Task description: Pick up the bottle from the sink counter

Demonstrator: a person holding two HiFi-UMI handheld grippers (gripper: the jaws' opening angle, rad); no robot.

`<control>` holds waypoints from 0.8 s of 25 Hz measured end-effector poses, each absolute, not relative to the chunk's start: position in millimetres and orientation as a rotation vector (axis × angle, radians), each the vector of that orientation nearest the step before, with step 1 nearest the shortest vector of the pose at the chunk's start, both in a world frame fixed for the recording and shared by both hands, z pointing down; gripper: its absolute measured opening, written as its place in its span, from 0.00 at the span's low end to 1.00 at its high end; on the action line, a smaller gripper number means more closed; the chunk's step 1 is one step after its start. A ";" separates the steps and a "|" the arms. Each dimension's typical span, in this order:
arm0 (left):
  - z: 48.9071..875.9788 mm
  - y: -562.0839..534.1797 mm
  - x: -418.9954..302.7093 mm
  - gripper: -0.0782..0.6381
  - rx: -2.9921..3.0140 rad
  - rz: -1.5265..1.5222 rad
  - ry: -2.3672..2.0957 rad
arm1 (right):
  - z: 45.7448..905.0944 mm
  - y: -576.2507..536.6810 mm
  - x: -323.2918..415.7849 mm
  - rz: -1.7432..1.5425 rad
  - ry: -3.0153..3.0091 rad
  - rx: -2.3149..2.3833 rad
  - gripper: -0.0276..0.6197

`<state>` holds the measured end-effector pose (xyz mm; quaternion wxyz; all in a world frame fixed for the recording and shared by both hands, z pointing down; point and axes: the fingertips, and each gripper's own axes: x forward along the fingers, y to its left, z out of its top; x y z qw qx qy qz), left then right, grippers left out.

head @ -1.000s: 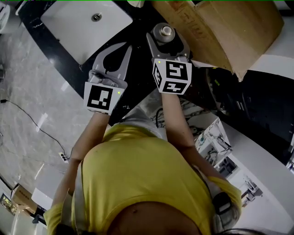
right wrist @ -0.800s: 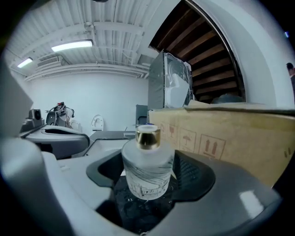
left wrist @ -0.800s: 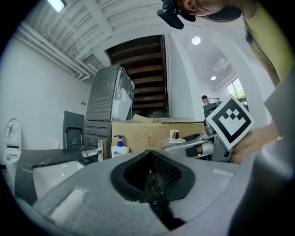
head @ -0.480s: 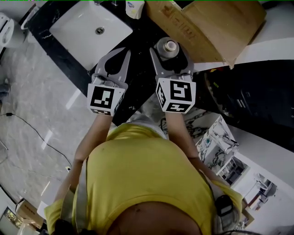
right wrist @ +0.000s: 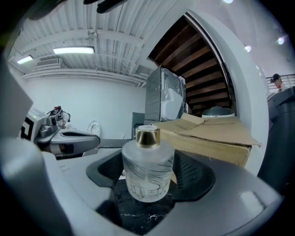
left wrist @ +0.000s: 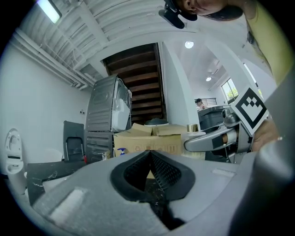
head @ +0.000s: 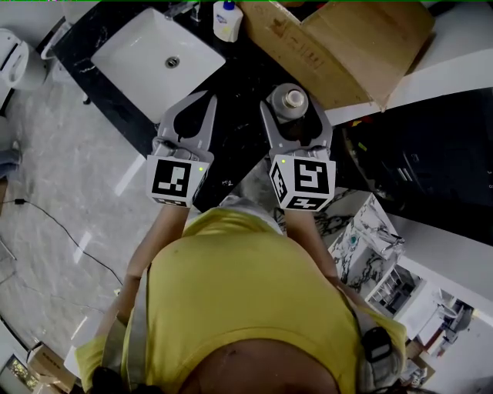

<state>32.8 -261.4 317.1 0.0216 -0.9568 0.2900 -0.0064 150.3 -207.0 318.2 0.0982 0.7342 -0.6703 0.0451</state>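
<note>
My right gripper carries its marker cube nearest to me, and the jaws reach away over the black marble sink counter. Its jaws are closed narrowly on the bottle. The bottle is a frosted glass body with a gold cap, upright and centred between the two pads, which press on its left and right sides. I cannot tell whether its base touches the counter.

My left gripper hovers just to the left, level with the right one. Its jaws are brought together at the tips and hold nothing.

Farther left, the white sink basin is set into the counter. Beyond the bottle, at far right, lies a cardboard box. A white bottle with a blue cap stands at the far edge.
</note>
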 end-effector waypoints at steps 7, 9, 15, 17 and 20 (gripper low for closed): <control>314.2 -252.4 27.7 0.11 -2.962 -0.007 0.891 | 325.3 -201.1 142.9 0.141 -2.001 2.165 0.54; 313.6 -250.1 27.4 0.11 -2.961 -0.007 0.888 | 325.2 -199.3 141.8 0.140 -2.005 2.163 0.54; 312.2 -245.6 31.9 0.11 -2.962 -0.008 0.870 | 322.1 -196.4 143.4 0.129 -2.010 2.162 0.54; 312.1 -244.6 34.3 0.11 -2.962 -0.008 0.865 | 322.8 -195.8 144.8 0.130 -2.011 2.159 0.54; 311.1 -243.8 37.3 0.11 -2.960 -0.006 0.859 | 322.9 -195.3 147.2 0.128 -2.011 2.158 0.54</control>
